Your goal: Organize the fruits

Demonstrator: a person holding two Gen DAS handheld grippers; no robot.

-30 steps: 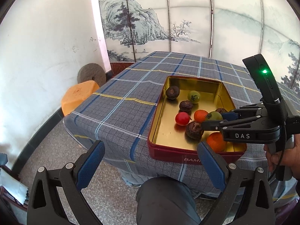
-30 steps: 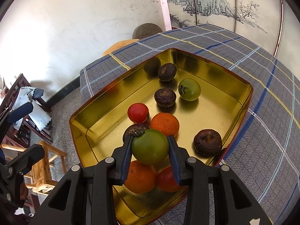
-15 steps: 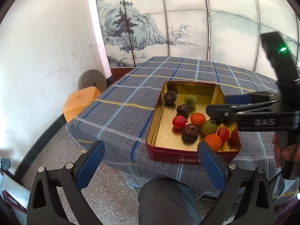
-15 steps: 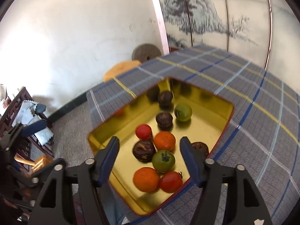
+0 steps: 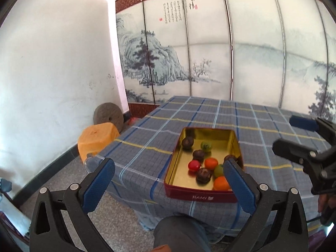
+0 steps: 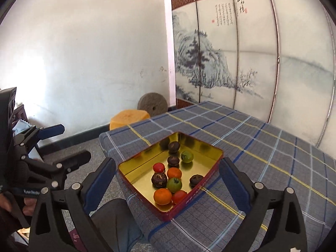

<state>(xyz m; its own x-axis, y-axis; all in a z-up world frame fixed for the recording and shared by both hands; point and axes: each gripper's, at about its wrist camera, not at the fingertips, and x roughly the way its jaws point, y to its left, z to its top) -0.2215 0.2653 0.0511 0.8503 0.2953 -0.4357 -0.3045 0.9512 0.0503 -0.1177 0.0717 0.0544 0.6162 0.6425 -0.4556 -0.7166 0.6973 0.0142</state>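
A red tin with a gold inside (image 5: 200, 196) (image 6: 145, 198) stands near the front edge of the checked table (image 5: 147, 138) (image 6: 262, 157). In it lie several fruits: orange ones (image 6: 162, 196), red ones (image 6: 159, 167), green ones (image 6: 174, 185) (image 5: 206, 146) and dark brown ones (image 6: 159, 179). My left gripper (image 5: 171, 187) is open and empty, held back from the table. My right gripper (image 6: 168, 191) is open and empty, raised above and in front of the tin; it also shows at the right of the left wrist view (image 5: 302, 138).
A painted folding screen (image 5: 231, 58) stands behind the table. An orange stool (image 5: 97, 139) and a round millstone (image 5: 108, 117) sit by the white wall at left. The person's knee (image 5: 180, 233) is below the table edge.
My right gripper let go of the green fruit into the tin, opened and drew back and up. My left gripper also pulled back, so the tin looks smaller.
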